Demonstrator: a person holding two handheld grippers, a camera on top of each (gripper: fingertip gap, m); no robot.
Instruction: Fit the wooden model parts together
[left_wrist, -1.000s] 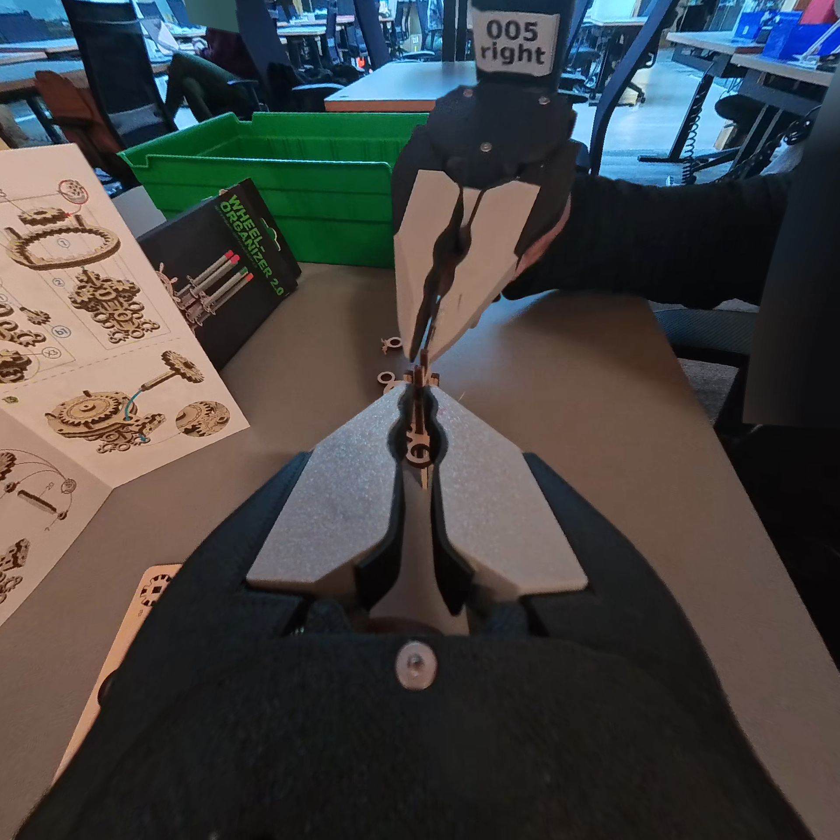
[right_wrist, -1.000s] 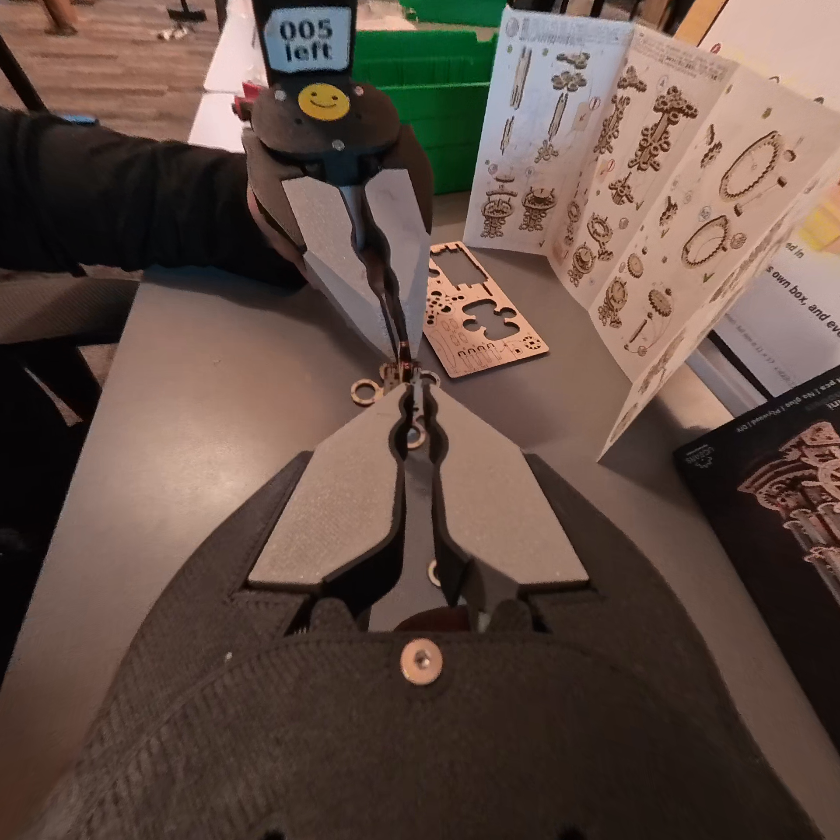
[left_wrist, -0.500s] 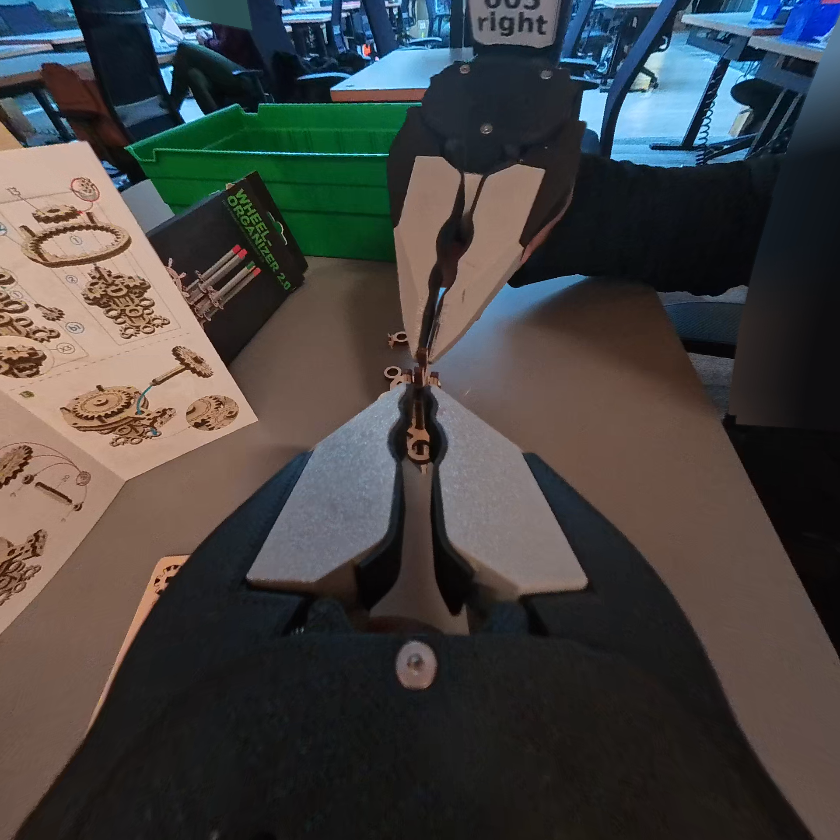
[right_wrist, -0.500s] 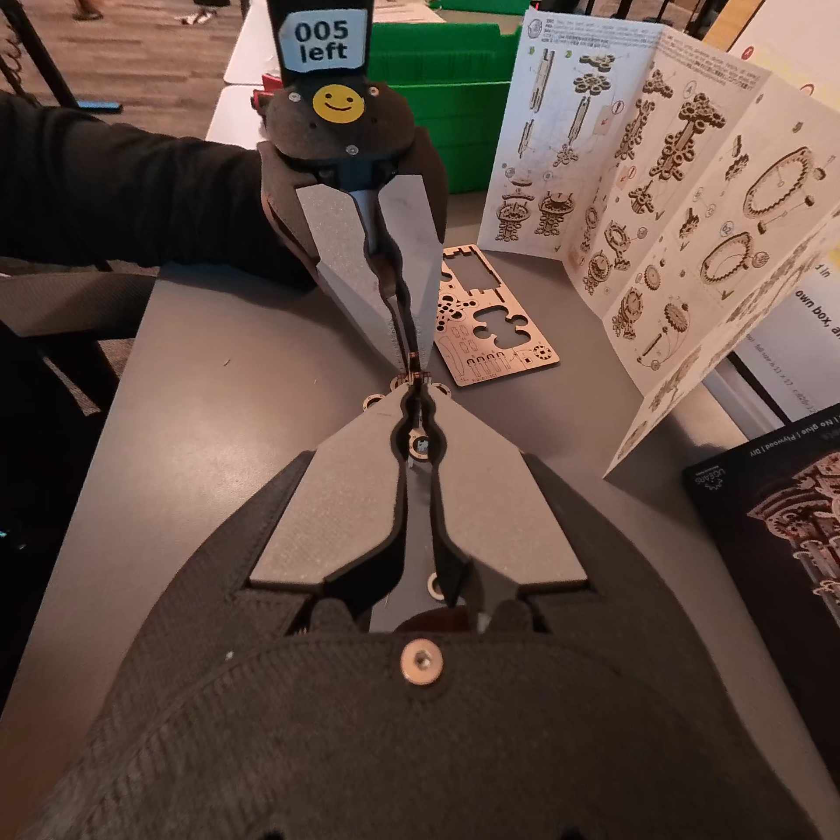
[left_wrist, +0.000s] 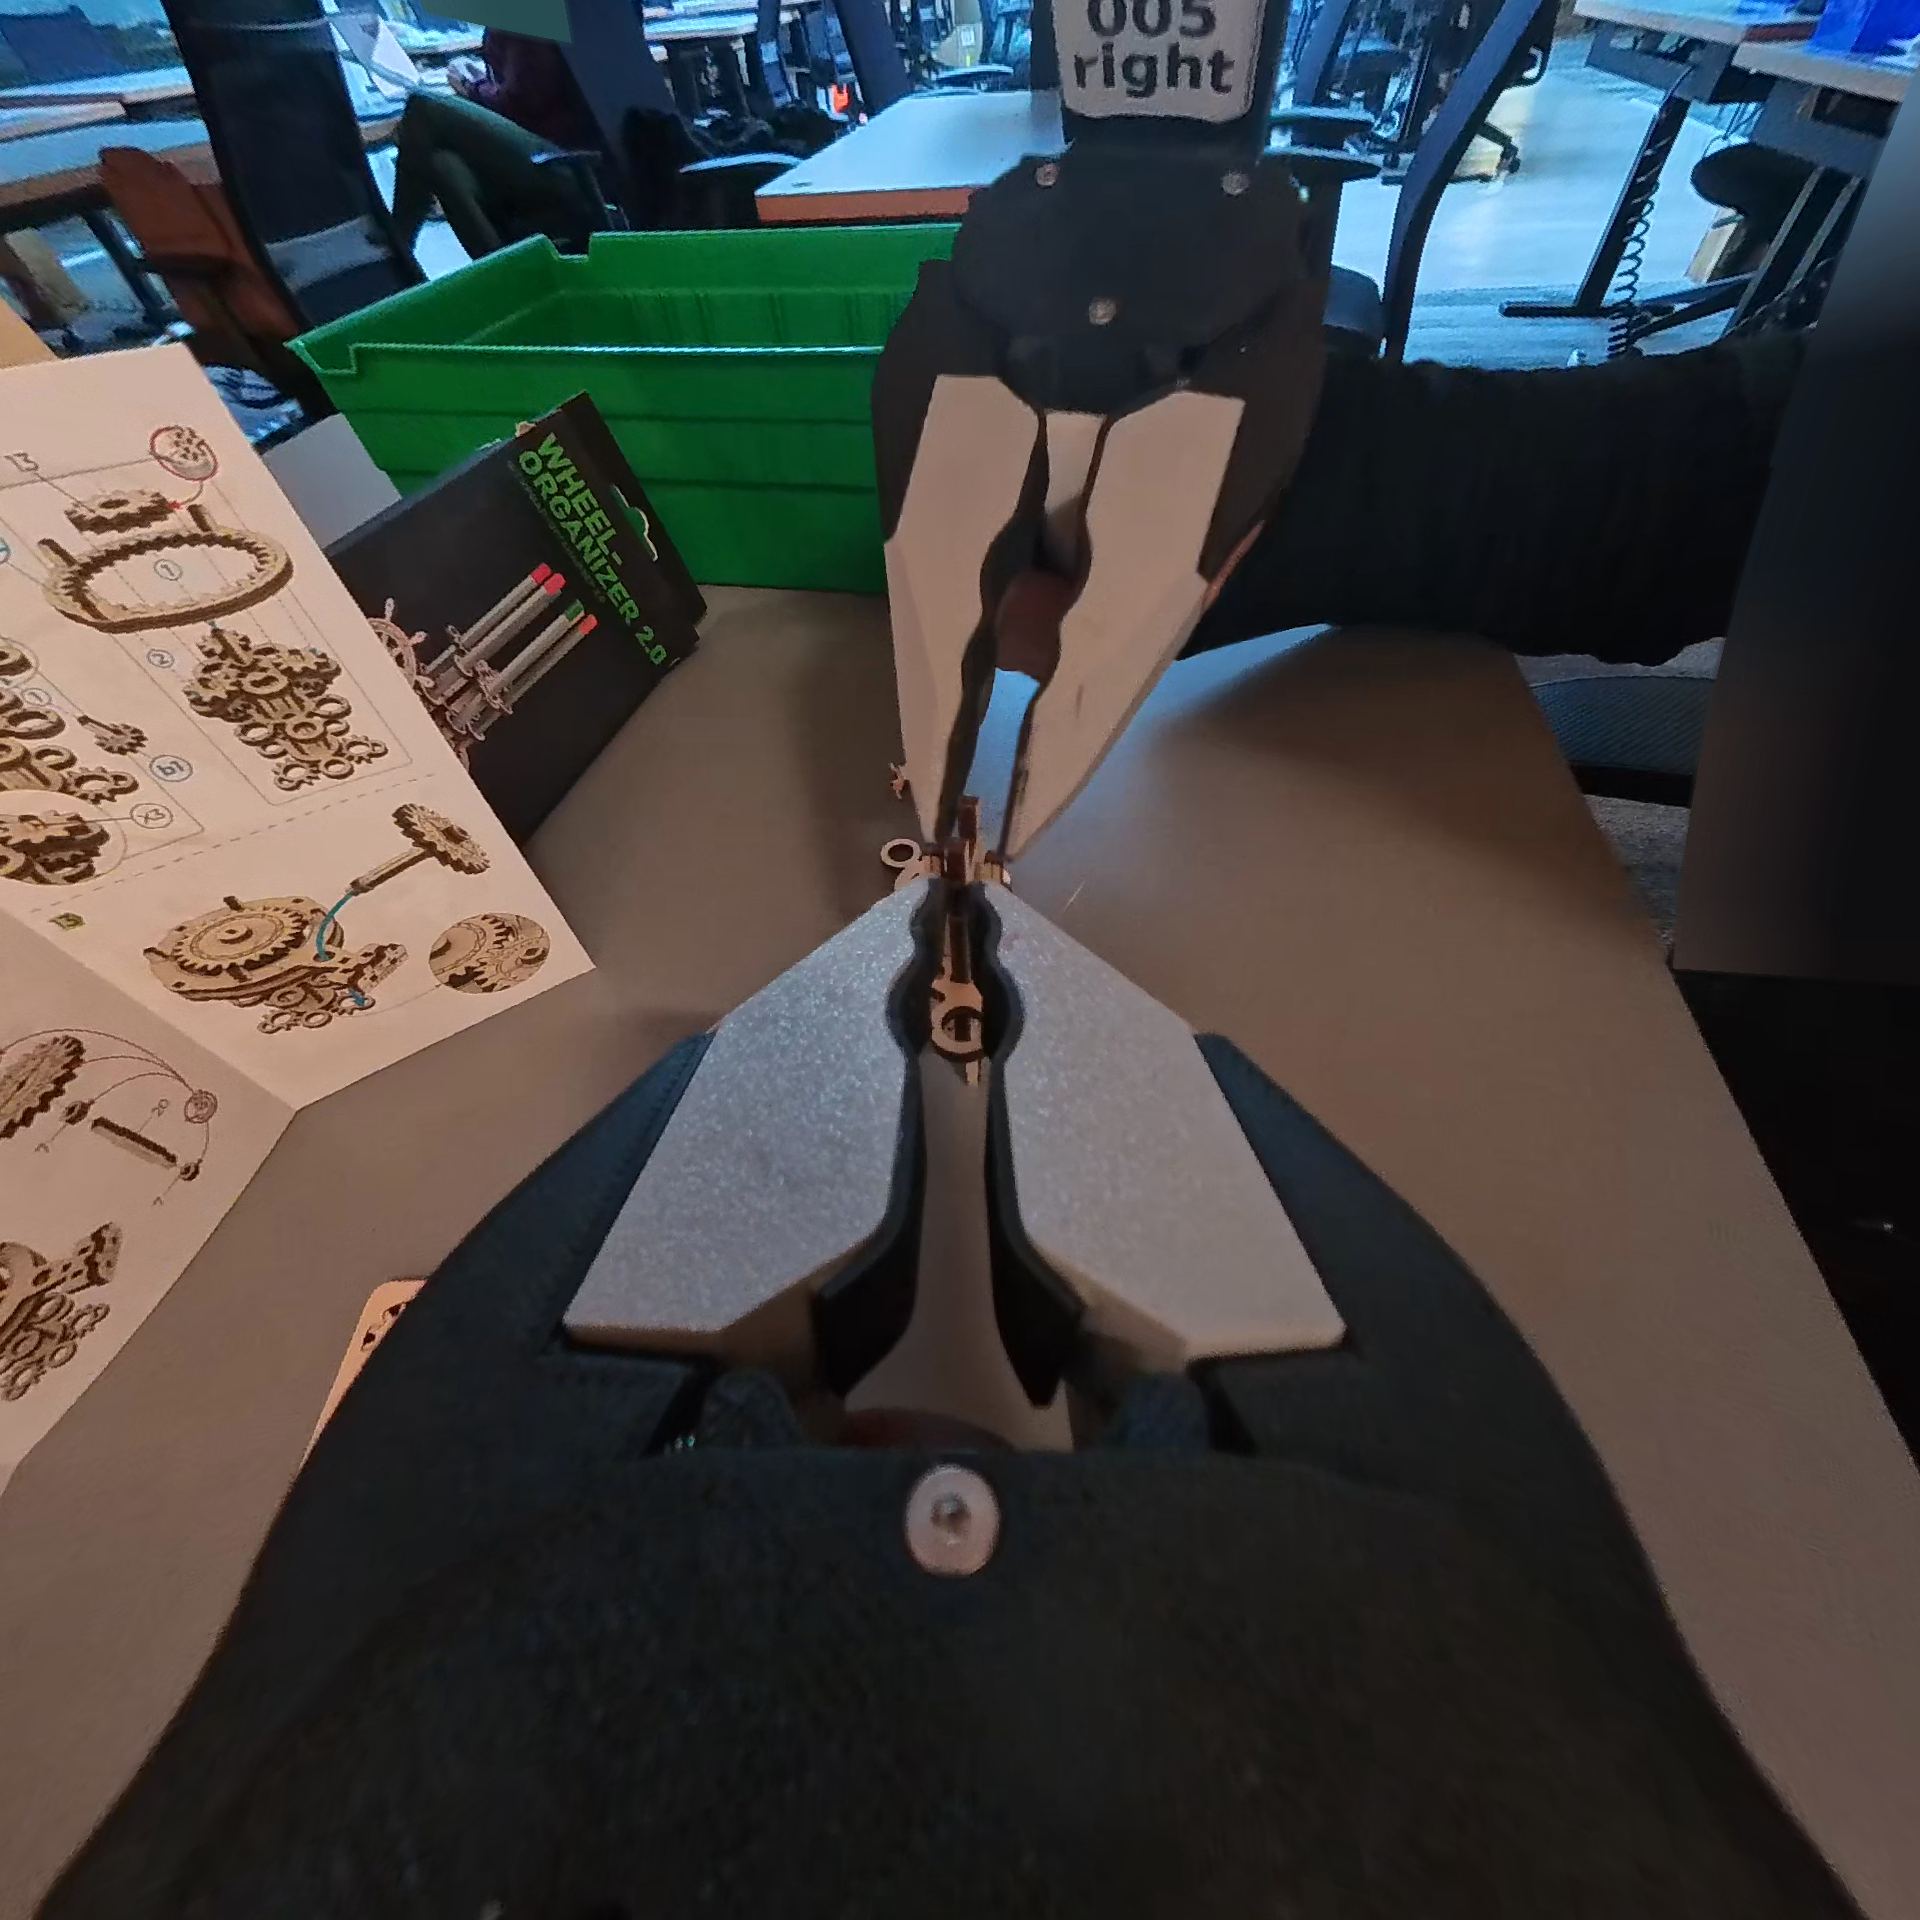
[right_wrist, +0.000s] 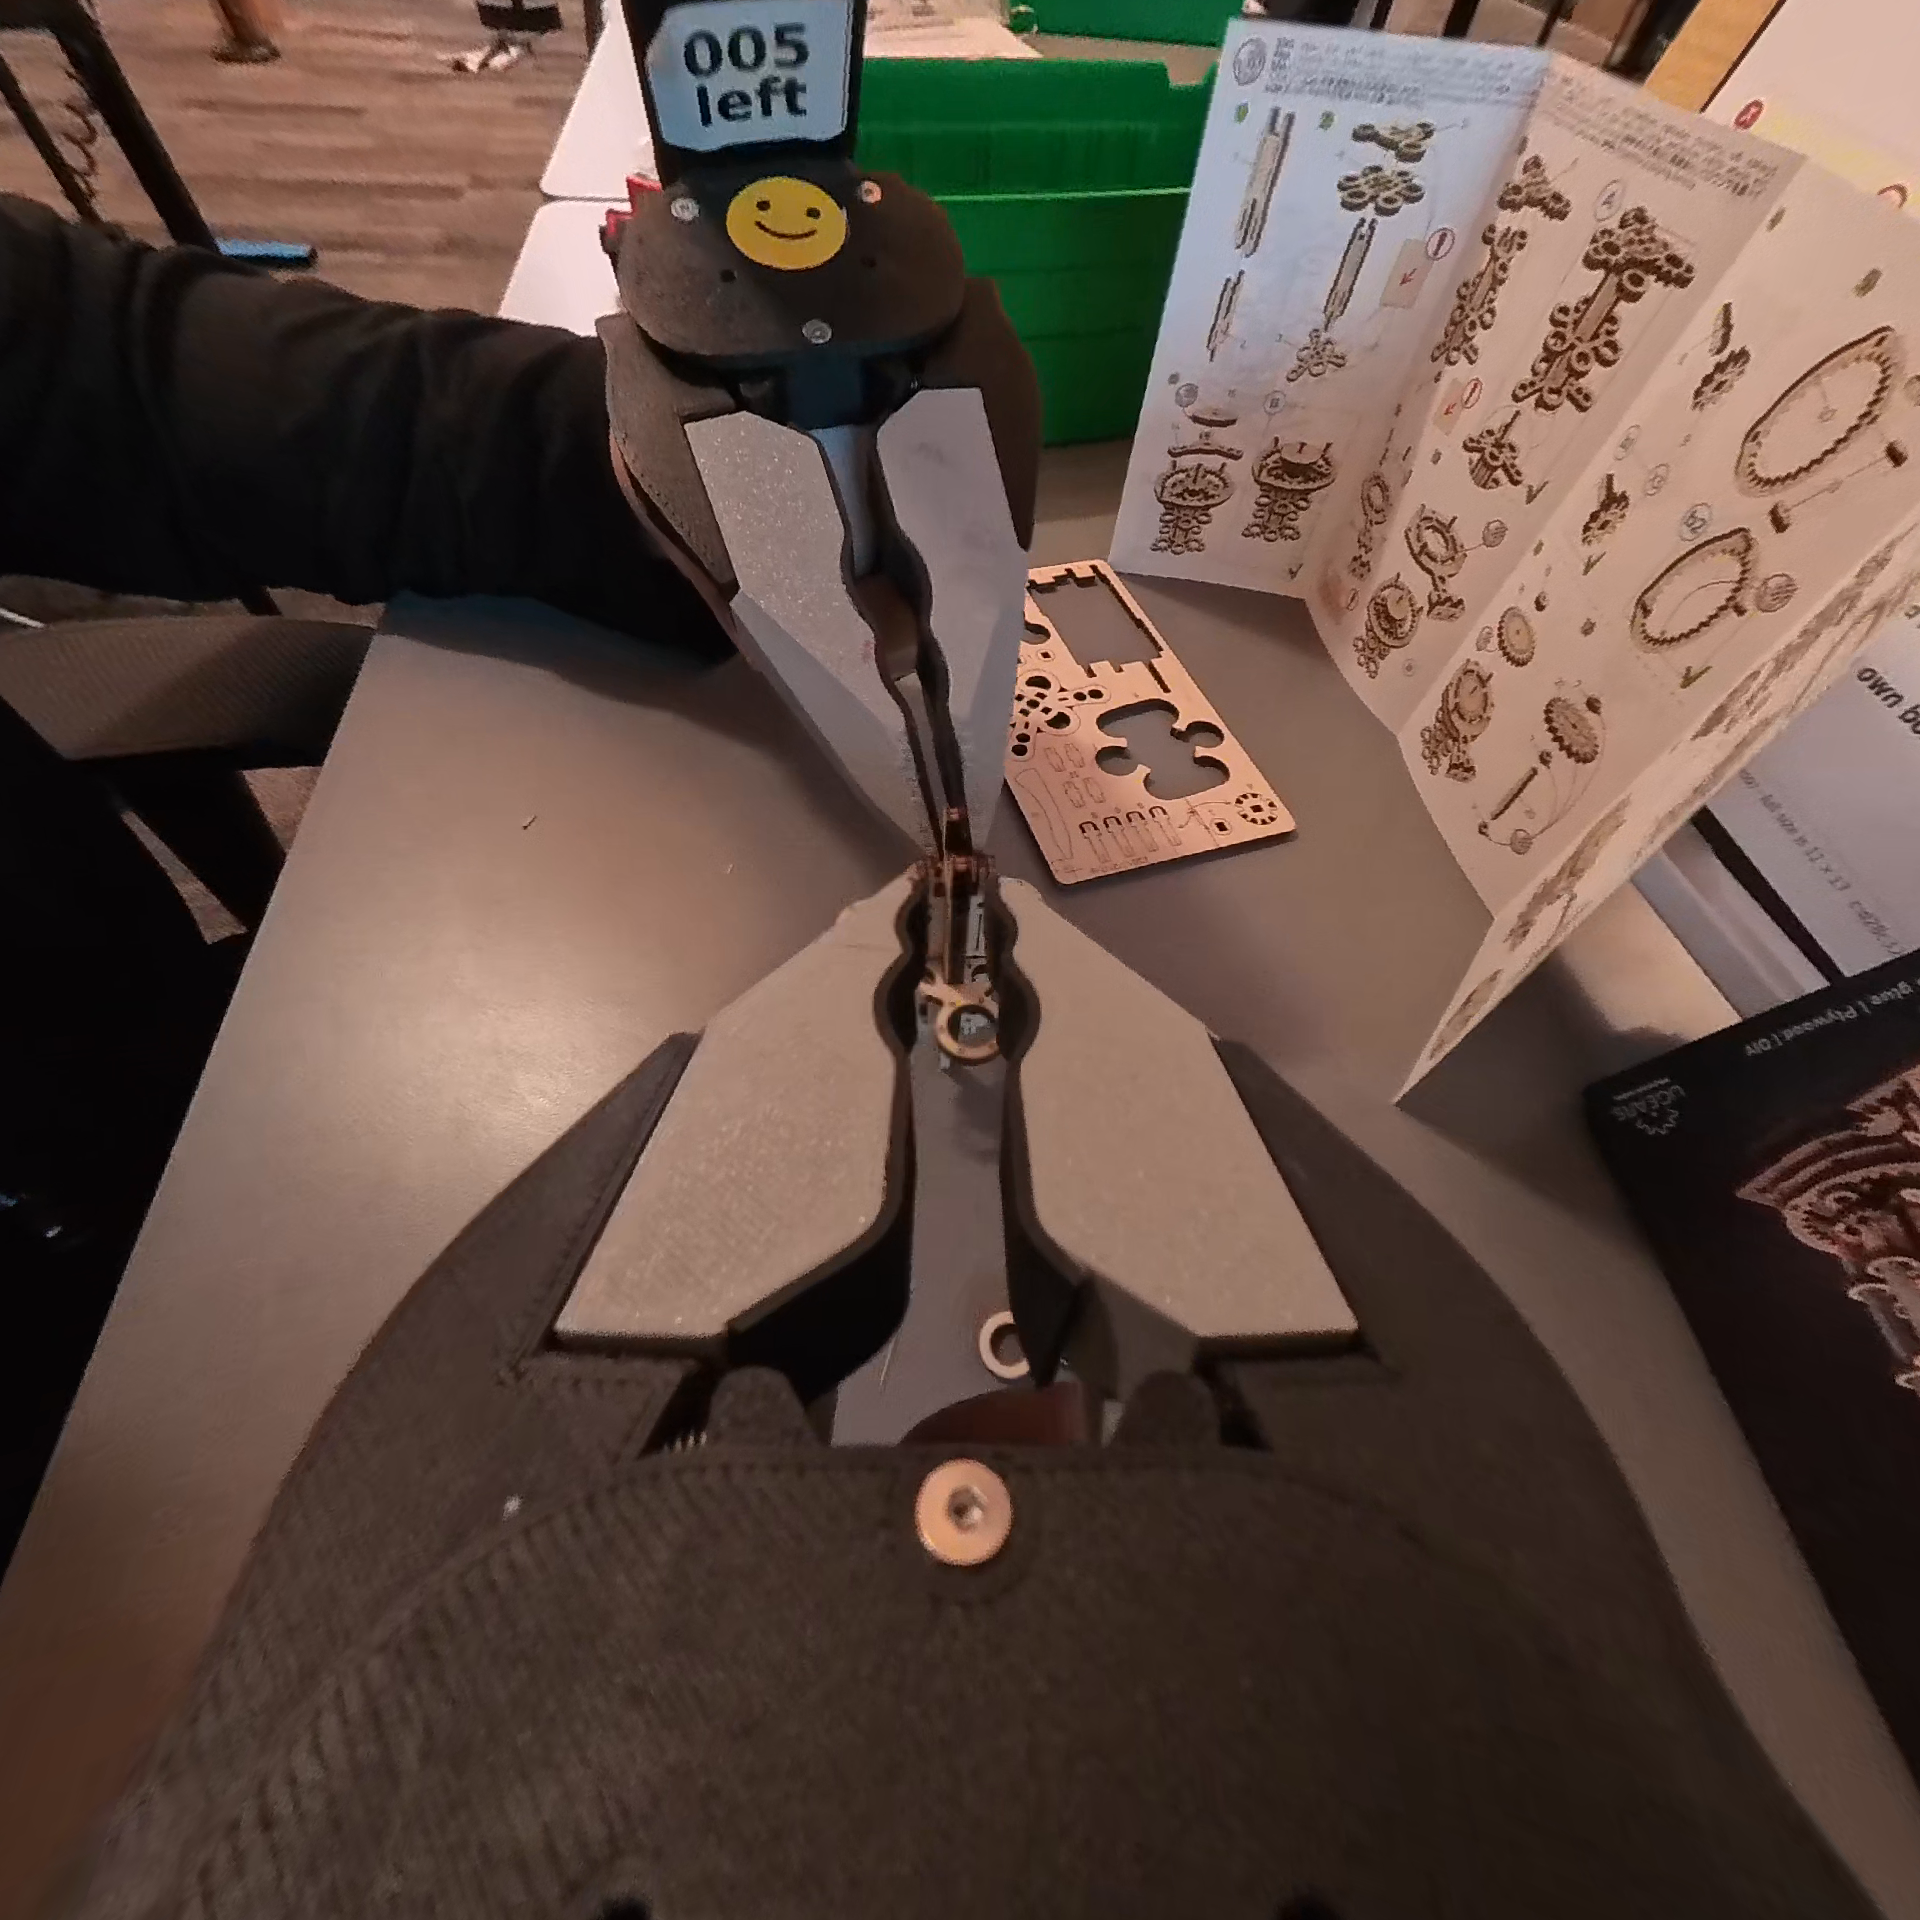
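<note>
My left gripper (left_wrist: 956, 888) is shut on a thin wooden part with a ring end (left_wrist: 954, 1013), held edge-on above the grey table (left_wrist: 1299, 987). My right gripper (right_wrist: 958, 883) faces it tip to tip and is closed around a second ringed wooden part (right_wrist: 961, 1013), its jaws a narrow gap apart. The two parts meet where the tips touch. In the left wrist view the right gripper (left_wrist: 977, 836) points down from the far side. In the right wrist view the left gripper (right_wrist: 951, 821) does the same. Dark sleeves show behind both.
A folded instruction sheet (left_wrist: 208, 779) (right_wrist: 1507, 468) stands at one side. Beside it lie a black box (left_wrist: 530, 592) (right_wrist: 1787, 1247) and a punched-out wooden sheet (right_wrist: 1122, 748). A green bin (left_wrist: 644, 416) sits at the back. Small loose wooden rings (left_wrist: 902, 854) (right_wrist: 1003, 1371) lie under the grippers. My two grippers' fingertips are within a few centimetres of each other.
The two grippers have drawn closer, tip to tip, and the parts now overlap. The right gripper's jaws stand slightly wider than before. The left gripper's grip is unchanged.
</note>
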